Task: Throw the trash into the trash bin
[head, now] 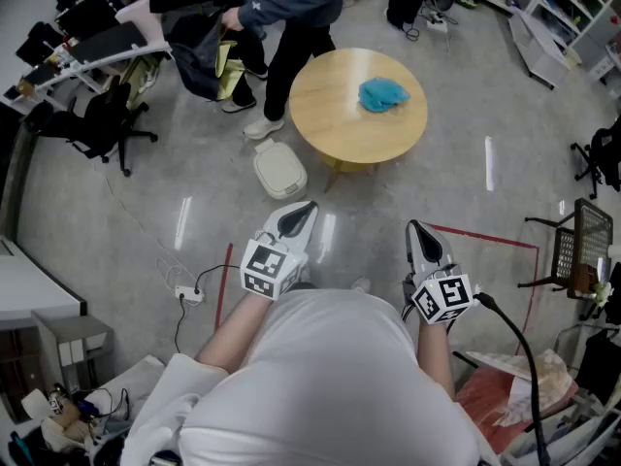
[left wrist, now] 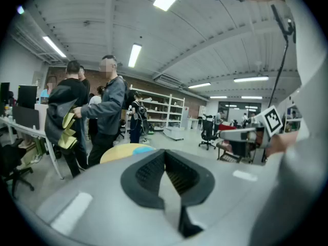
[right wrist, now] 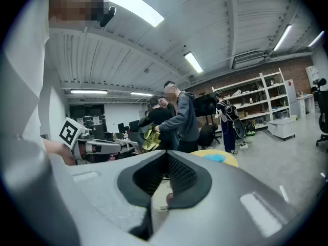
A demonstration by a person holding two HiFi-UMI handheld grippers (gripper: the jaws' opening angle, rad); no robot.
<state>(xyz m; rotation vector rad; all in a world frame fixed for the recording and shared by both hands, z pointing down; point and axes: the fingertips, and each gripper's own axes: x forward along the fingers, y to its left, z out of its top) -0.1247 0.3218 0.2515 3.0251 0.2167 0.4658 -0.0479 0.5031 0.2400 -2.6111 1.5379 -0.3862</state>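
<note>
You are standing on a grey floor, looking steeply down past your own white shirt. Ahead of you a round wooden table is sitting on that floor. A couple of people are standing at its far left side, facing each other over something yellow. Further left, a black office chair is resting beside a desk.

The trash bin, cream with its lid down, is sitting on the floor just beside the table's near left edge, between you and the table.

You are holding both grippers out in front of you, close to your body, well short of the table and the bin. The left gripper is pointing towards the bin, and its own view is showing the two dark pads meeting at the tip with nothing between them. The right gripper is pointing ahead to the right of the table. Its jaws are likewise pressing together on nothing.

The trash, a crumpled blue piece, is lying on the tabletop towards its far right side, well apart from both grippers.

A line of red tape is running across the floor by your right gripper, and a white power strip is lying on the floor to your left.
</note>
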